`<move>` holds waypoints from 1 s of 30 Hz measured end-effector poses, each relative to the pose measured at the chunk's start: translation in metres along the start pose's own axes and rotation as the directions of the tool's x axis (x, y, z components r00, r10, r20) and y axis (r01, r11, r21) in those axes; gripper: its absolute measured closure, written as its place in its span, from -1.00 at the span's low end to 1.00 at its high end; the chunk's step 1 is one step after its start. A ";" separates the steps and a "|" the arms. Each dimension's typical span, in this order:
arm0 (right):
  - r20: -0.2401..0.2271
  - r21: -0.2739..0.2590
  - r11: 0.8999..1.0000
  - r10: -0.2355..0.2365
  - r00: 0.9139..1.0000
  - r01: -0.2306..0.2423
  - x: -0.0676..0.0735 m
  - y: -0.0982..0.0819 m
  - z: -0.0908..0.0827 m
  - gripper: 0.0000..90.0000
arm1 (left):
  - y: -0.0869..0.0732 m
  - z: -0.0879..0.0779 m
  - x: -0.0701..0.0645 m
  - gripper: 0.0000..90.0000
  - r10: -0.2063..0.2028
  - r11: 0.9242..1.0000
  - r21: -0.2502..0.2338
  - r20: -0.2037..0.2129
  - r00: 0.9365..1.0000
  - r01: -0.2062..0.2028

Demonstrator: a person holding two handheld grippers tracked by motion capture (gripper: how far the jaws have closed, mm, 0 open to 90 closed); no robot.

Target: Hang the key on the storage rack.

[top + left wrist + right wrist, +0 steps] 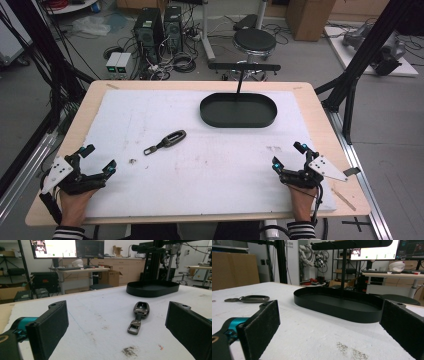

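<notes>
The left hand-held gripper (98, 160) rests at the near left edge of the counter (310, 100), jaws spread wide with nothing between them. The right hand-held gripper (288, 157) sits at the near right edge, equally agape and empty. The key fob (166, 141) lies on the white mat ahead of the left hand-held gripper and a little to its right, closer to it than to the right one. In the left gripper view the key fob (138, 317) runs nearly straight away from the jaws, clasp end nearest, so I judge the left should take it. Farther on stands the black tray (239, 111).
</notes>
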State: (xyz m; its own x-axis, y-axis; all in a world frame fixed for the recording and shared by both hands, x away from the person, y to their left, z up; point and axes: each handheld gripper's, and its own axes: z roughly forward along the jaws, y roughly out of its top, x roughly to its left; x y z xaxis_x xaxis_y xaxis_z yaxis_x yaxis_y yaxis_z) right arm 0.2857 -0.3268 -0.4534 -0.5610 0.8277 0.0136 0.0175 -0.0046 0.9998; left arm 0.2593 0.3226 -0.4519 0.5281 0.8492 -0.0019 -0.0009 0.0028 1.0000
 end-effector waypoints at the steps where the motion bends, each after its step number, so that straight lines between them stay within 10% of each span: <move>1: -0.001 0.001 1.000 0.003 1.000 -0.003 0.000 0.000 0.000 -0.95 | 0.002 0.001 0.001 -0.88 0.011 1.000 0.012 0.003 1.000 -0.011; 12: 0.000 0.001 1.000 -0.005 1.000 0.005 0.000 0.000 0.000 -0.95 | 0.052 0.023 0.011 -0.88 0.037 0.980 0.192 0.102 0.994 -0.056; 24: 0.000 0.001 1.000 -0.006 1.000 0.006 0.000 0.000 0.000 -0.95 | 0.089 0.074 0.013 -0.88 0.037 0.932 0.339 0.261 0.965 -0.128; 28: -0.002 0.000 1.000 -0.004 1.000 0.004 0.000 0.000 0.000 -0.95 | 0.096 0.090 0.012 -0.88 0.055 0.907 0.385 0.289 0.956 -0.169; 30: -0.003 0.000 1.000 -0.005 1.000 0.005 0.000 0.000 0.000 -0.95 | 0.099 0.100 0.009 -0.88 0.074 0.883 0.421 0.310 0.948 -0.207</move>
State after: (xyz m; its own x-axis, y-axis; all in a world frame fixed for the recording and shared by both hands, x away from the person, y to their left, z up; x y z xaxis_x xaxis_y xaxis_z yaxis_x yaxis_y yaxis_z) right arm 0.2857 -0.3268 -0.4533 -0.5632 0.8263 0.0091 0.0149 -0.0008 0.9999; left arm 0.3489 0.2781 -0.3527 0.7641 0.6410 0.0728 0.2474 -0.3954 0.8846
